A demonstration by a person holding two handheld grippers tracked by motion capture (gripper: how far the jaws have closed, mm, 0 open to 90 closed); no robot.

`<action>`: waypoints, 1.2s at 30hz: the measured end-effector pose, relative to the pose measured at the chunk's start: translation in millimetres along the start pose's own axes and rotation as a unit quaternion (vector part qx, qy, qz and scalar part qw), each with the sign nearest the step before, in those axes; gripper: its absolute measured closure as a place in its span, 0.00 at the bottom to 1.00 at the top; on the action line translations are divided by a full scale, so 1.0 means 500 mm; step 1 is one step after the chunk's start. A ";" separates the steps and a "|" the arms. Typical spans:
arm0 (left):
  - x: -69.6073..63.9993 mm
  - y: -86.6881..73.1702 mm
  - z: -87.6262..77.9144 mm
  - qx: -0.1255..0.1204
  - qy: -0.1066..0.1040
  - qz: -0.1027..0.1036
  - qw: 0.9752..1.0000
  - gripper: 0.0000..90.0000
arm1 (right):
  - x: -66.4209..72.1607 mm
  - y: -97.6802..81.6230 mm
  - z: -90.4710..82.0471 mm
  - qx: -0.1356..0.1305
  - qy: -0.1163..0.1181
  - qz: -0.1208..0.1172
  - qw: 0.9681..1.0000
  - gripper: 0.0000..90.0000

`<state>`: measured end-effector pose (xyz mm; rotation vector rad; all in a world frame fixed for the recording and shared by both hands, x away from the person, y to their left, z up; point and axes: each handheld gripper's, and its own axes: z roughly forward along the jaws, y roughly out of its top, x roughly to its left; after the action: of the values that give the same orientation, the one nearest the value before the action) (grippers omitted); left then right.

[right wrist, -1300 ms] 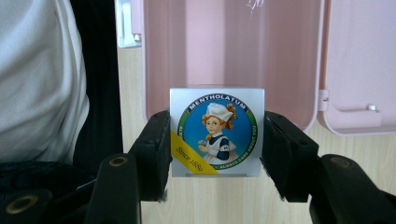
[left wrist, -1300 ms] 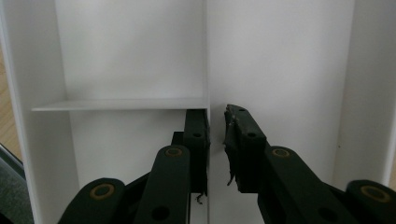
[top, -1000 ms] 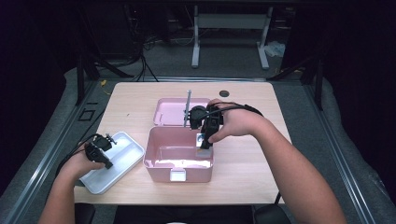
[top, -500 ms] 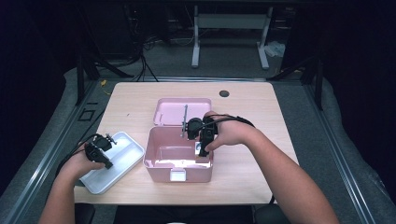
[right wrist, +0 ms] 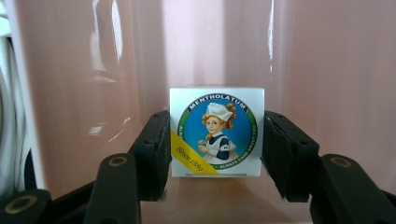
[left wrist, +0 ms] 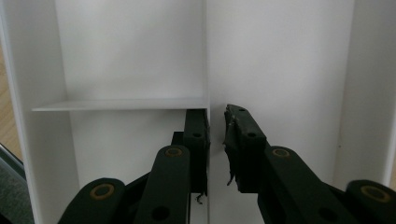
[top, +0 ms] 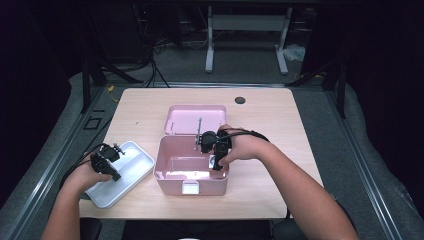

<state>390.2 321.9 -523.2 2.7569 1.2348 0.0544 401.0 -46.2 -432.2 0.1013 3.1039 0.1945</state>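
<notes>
A pink plastic box (top: 172, 182) stands open mid-table, its lid (top: 195, 119) lying flat behind it. My right gripper (top: 216, 164) reaches down into the box at its right side. In the right gripper view, that gripper (right wrist: 216, 127) is shut on a small white carton (right wrist: 216, 132) with a round Mentholatum label, and the pink wall (right wrist: 327, 56) is close behind it. My left gripper (top: 115, 172) rests in a white divided tray (top: 136, 159) at the left. Its jaws (left wrist: 215, 135) stand narrowly apart astride the tray's thin divider (left wrist: 206, 56), with a gap at the right pad.
A metal rod (top: 199, 131) stands up at the hinge between box and lid. A dark round hole (top: 240, 100) sits near the table's far edge. Bare wood lies to the right of the box. Dark floor and a metal stand lie beyond the table.
My right gripper has come down and toward me, from over the lid into the pink box, with the carton in it. The left gripper and the tray have not moved.
</notes>
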 end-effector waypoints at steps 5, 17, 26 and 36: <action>0.000 0.000 0.000 0.000 0.000 0.000 1.000 0.87 | -0.001 0.001 0.004 0.004 0.004 0.004 1.000 0.50; 0.000 -0.001 0.000 -0.002 -0.001 -0.003 1.000 0.87 | 0.001 0.000 -0.004 -0.003 0.002 0.012 1.000 0.47; 0.000 0.000 0.000 0.000 0.000 0.000 1.000 0.87 | 0.007 -0.014 -0.056 -0.020 -0.011 0.014 1.000 0.47; -0.001 0.001 0.000 0.002 0.002 0.000 1.000 0.87 | 0.003 -0.067 -0.120 -0.030 -0.038 0.040 0.998 0.47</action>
<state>390.3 321.5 -523.1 2.7623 1.2364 0.0569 395.5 -86.9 -376.8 0.2252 3.0166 0.2797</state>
